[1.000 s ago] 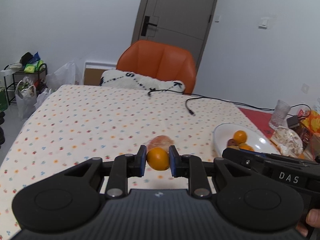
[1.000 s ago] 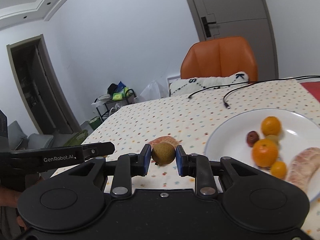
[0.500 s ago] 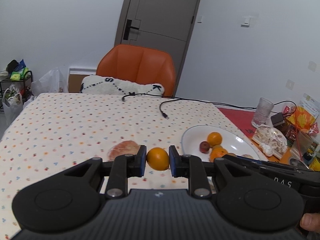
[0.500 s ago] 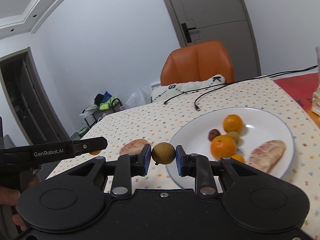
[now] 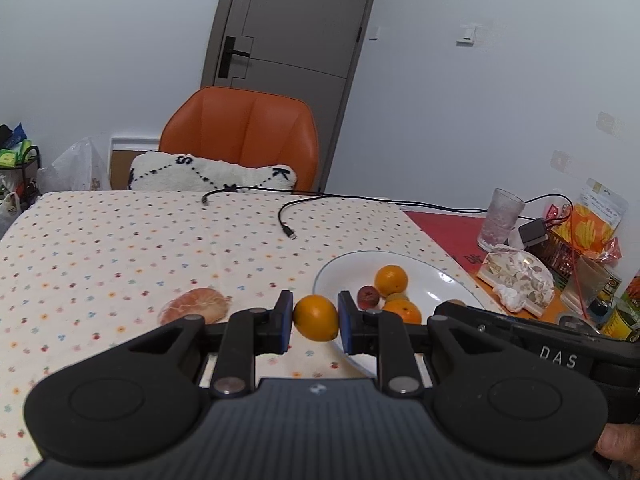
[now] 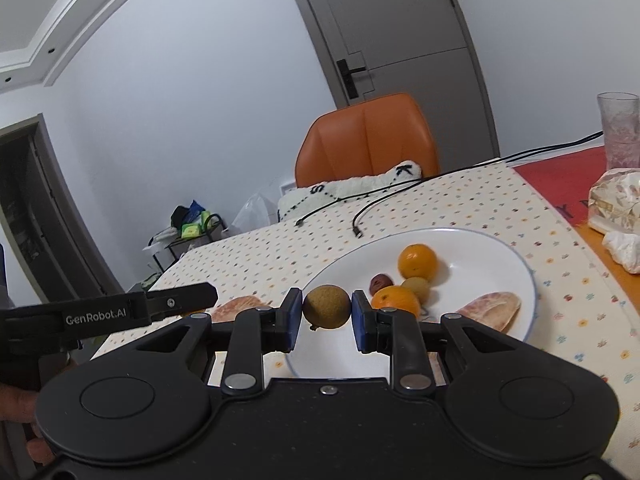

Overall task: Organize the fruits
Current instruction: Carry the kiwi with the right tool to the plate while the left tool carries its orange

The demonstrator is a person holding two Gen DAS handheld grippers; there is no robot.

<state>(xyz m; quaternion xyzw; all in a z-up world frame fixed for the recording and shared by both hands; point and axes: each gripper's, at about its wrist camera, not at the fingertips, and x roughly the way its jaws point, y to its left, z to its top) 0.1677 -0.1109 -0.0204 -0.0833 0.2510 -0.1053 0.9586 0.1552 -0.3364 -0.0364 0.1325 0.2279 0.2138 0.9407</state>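
White plate (image 6: 524, 276) on the dotted tablecloth (image 5: 120, 248) already holds two oranges, a small brown fruit, a dark red one and a peeled pomelo wedge (image 6: 490, 309); another wedge (image 5: 196, 305) lies on the cloth left of it. Left gripper (image 5: 316, 318) is clamped on a small orange (image 5: 316, 317) near the plate's near-left rim, right gripper (image 6: 327, 307) clamped on a brown longan-like fruit (image 6: 327, 306) over the near rim. Both look light, round, firm-skinned, likely to roll; grip across the widest middle, gently, thin shell may crack.

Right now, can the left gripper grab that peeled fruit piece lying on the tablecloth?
Probably not yet. The left gripper is shut on an orange, so its jaws are full. The peeled fruit piece lies close by on the tablecloth with nothing covering it.
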